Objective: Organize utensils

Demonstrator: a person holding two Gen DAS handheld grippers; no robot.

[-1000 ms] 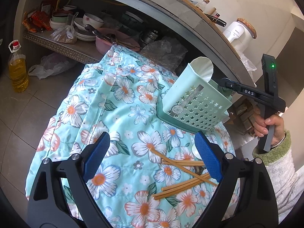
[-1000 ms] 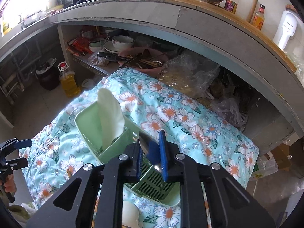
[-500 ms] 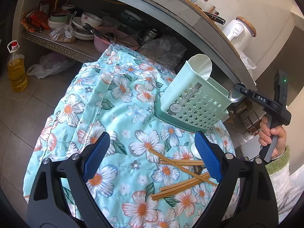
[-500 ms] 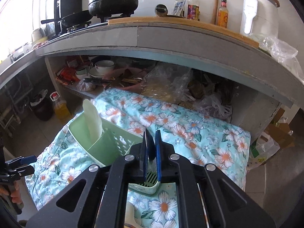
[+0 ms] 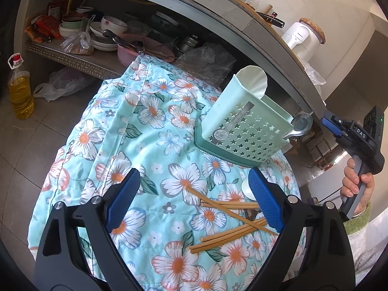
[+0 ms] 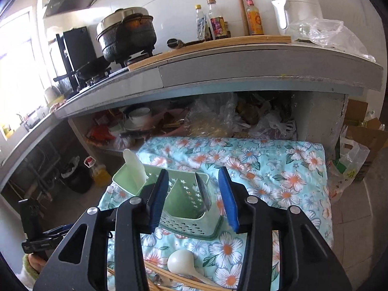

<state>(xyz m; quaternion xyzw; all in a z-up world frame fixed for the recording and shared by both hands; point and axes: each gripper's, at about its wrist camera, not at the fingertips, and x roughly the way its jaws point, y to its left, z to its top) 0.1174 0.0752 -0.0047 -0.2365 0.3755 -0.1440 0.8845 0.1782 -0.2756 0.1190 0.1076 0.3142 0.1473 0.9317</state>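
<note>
- A mint-green utensil holder (image 5: 245, 131) stands on a tabletop draped in floral cloth (image 5: 145, 131), a metal spoon (image 5: 299, 125) and a white spoon (image 5: 253, 82) standing in it.
- Wooden chopsticks (image 5: 230, 220) and a white ladle (image 6: 184, 264) lie loose on the cloth, near the holder.
- The right gripper (image 6: 194, 196) hangs behind the holder, its fingers spreading apart and empty.
- The left gripper (image 5: 194, 201) hovers over the chopsticks, fingers wide, grasping nothing.

A floral cloth (image 5: 150, 131) covers the low surface before a grey counter (image 6: 254, 68). A black pot (image 6: 126, 34), sauce bottles (image 6: 218, 21) and a white appliance (image 6: 293, 2) stand on the counter; bowls (image 5: 106, 29) (stacked, among bags) crowd the shelf beneath, and an oil bottle (image 5: 20, 92) stands on the floor
</note>
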